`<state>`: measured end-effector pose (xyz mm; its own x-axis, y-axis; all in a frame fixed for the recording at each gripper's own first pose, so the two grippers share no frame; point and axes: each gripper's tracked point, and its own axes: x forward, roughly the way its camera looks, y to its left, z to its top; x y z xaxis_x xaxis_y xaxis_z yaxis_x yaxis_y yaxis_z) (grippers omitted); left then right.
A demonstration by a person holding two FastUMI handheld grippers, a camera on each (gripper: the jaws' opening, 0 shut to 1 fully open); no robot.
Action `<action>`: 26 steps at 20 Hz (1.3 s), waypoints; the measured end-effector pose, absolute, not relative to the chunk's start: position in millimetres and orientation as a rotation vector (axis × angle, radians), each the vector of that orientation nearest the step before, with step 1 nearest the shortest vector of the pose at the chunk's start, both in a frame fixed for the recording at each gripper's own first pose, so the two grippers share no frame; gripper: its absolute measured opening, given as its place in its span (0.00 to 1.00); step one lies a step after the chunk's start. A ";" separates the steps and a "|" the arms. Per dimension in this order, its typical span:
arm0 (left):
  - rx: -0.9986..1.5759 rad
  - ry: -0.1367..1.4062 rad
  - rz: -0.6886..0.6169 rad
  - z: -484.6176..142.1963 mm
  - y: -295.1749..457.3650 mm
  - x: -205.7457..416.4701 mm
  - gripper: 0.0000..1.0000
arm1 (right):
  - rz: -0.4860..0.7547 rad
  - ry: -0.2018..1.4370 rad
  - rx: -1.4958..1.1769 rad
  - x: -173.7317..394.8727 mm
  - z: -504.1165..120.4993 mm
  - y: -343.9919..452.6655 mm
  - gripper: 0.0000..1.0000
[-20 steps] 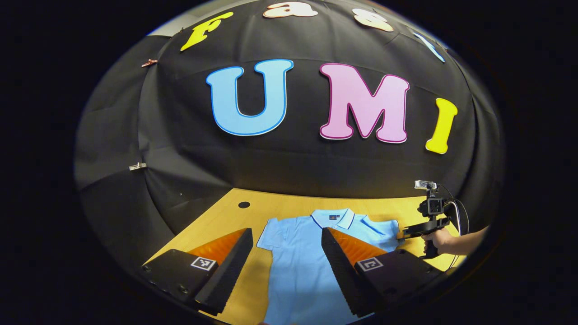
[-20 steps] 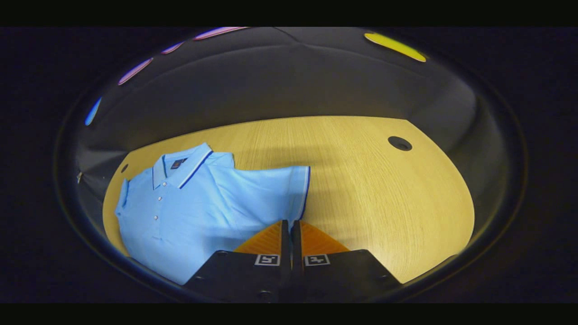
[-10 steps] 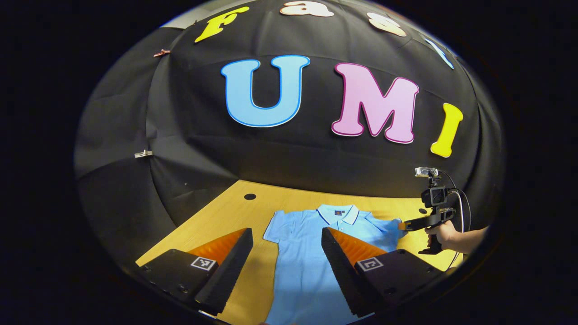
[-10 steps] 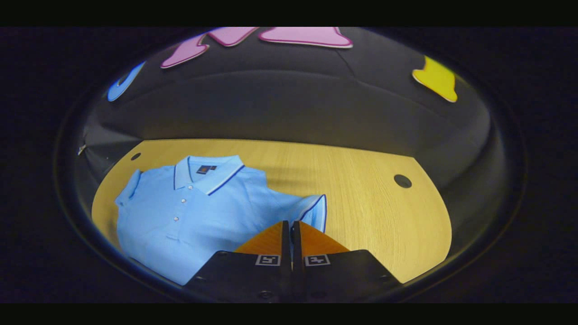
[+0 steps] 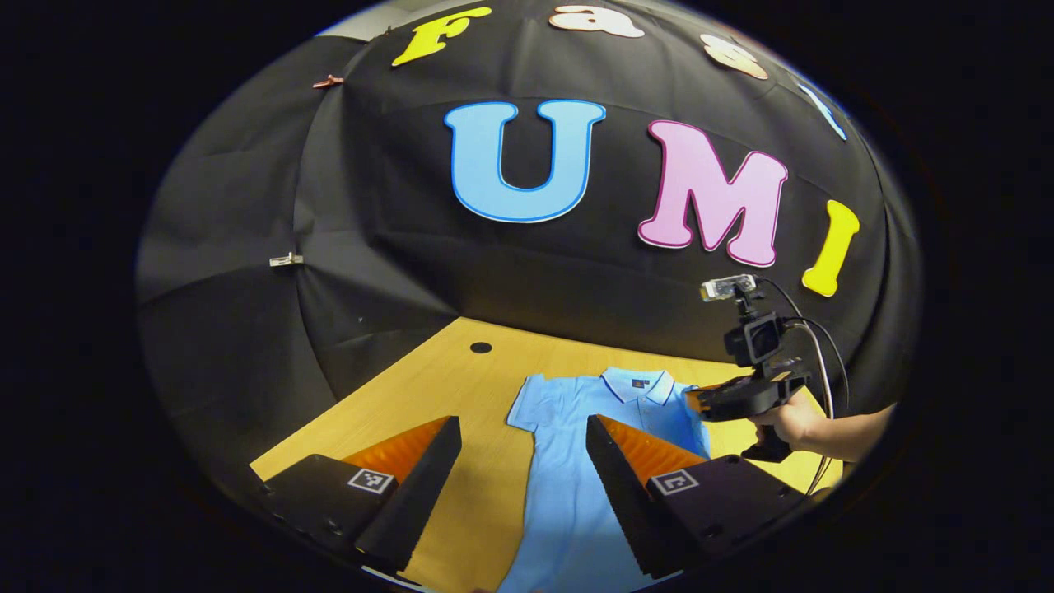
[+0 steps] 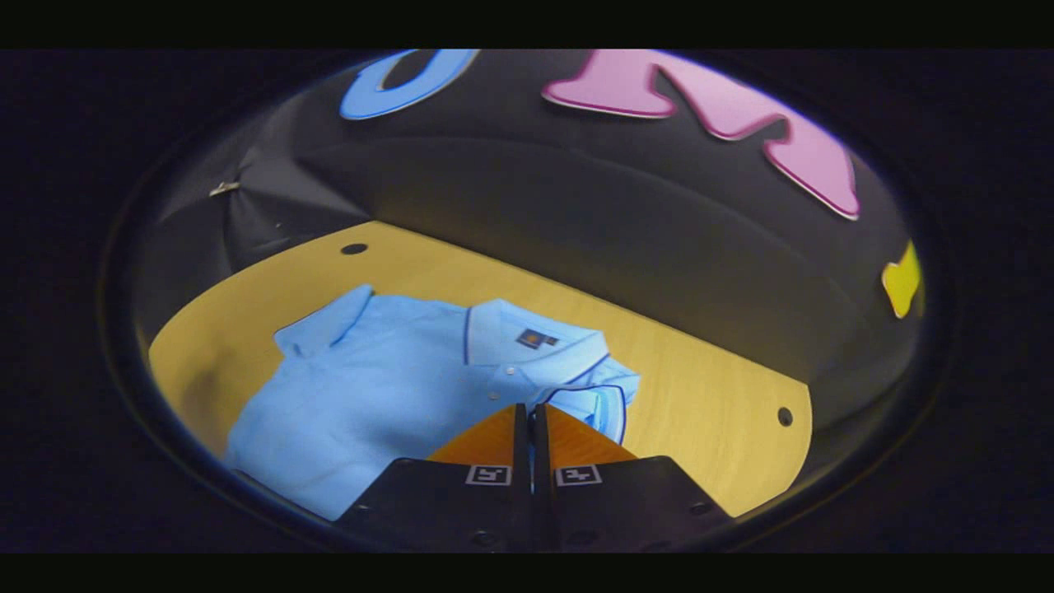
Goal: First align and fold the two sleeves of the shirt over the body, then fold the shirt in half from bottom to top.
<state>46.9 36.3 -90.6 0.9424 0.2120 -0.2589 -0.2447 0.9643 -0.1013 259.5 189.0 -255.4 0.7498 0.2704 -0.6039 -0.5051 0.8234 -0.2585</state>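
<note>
A light wooden worktop (image 5: 428, 395) with round dark holes (image 5: 481, 347) near its far corners stands in a booth. Black cloth (image 5: 395, 247) hangs as the wall behind and beside it, creased, pinned by small clips (image 5: 286, 260).

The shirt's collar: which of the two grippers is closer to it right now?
The right gripper. It is shut on the sleeve beside the collar of the shirt. The left gripper hangs open nearer the shirt's lower body, farther from the collar.

shirt (image 5: 568, 461) flat on table (image 5: 436, 391) | collar (image 5: 638, 385) toward wall | one sleeve (image 6: 605, 399) over body
</note>
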 end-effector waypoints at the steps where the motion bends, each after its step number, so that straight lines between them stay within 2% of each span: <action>1: -0.139 0.247 0.239 -91.6 40.5 45.7 0.97 | 0.476 0.582 -0.450 248.5 -256.9 205.7 0.00; 2: -0.145 0.246 0.245 -92.4 44.7 45.9 0.98 | 0.529 0.581 -0.453 236.6 -260.6 225.3 0.08; 6: -0.159 0.250 0.258 -99.5 58.8 55.8 0.98 | 0.643 0.591 -0.417 191.7 -269.6 269.9 0.77; 7: -0.159 0.253 0.257 -102.3 61.5 62.2 0.98 | 0.656 0.593 -0.405 185.6 -268.8 271.4 0.82; 8: -0.155 0.255 0.250 -103.6 63.4 68.3 0.98 | 0.655 0.591 -0.400 177.1 -267.1 267.5 0.95; 13: -0.131 0.280 0.188 -119.4 67.4 128.6 0.98 | 0.562 0.554 -0.359 155.2 -236.0 206.2 0.98; 18: -0.108 0.386 0.144 -168.4 65.2 214.5 0.98 | 0.416 0.509 -0.280 150.6 -194.8 124.4 0.97; 22: -0.127 0.503 0.145 -224.3 63.4 269.2 0.98 | 0.314 0.479 -0.215 149.9 -169.1 69.6 0.97; 26: -0.149 0.594 0.187 -266.9 71.6 300.8 0.98 | 0.250 0.482 -0.180 150.9 -169.7 29.4 0.97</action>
<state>300.8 71.6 -266.9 0.8129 0.1319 -0.5673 -0.2174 0.9723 -0.0854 150.9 29.4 -169.7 0.8566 0.1948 -0.4778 -0.2790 0.9538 -0.1114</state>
